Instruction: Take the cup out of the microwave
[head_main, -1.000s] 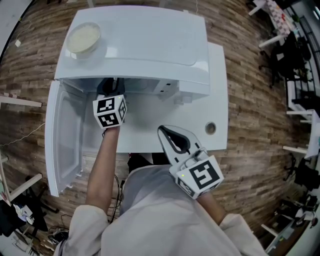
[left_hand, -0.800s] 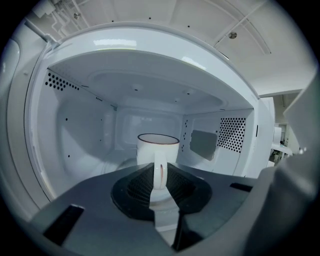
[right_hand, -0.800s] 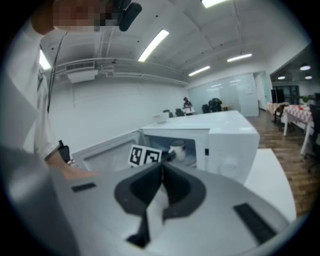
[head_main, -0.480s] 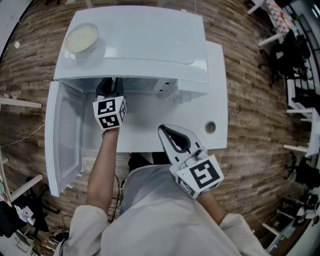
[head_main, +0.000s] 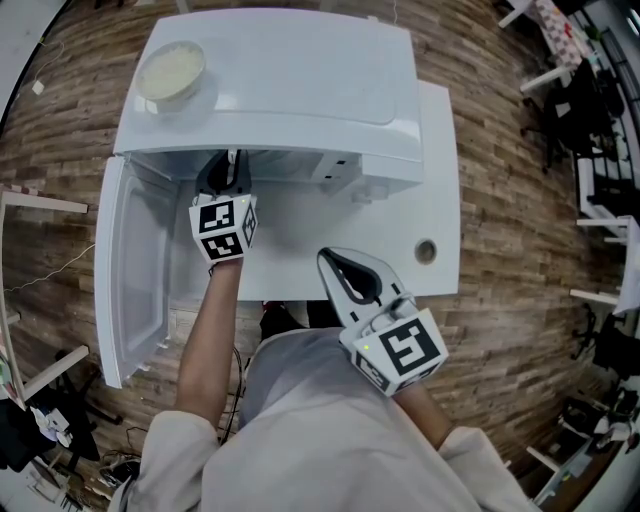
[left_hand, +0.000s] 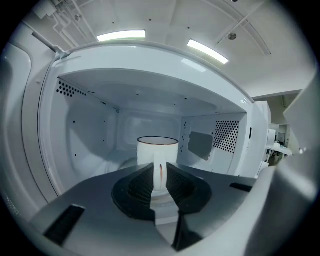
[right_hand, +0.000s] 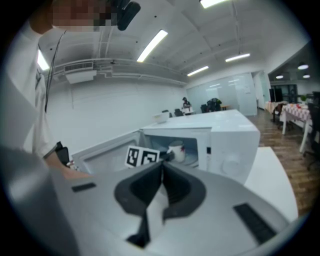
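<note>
**rig_op:** White ceramic cup with a thin dark rim (left_hand: 157, 149) sits about mid-floor in the boxy white microwave (head_main: 270, 80), whose door (head_main: 135, 270) is swung open to the left. My left claw (left_hand: 159, 170) has just been closing, and its ribbed pads now pinch the cup's loop handle (left_hand: 159, 177). The right claw (head_main: 330, 262) is closed on nothing and hangs over the front edge of the white table (head_main: 440, 200). Any tips for the pull-out?

**tele_dan:** I run a similar rig. A handle-only pinch looks like it could let the cup swing, so I'd go gently. Lift just enough to clear the floor, then draw straight back toward the open front edge without rolling the wrist. Mind the top lip of the opening and the door side. Leave the right claw parked where it is.
</note>
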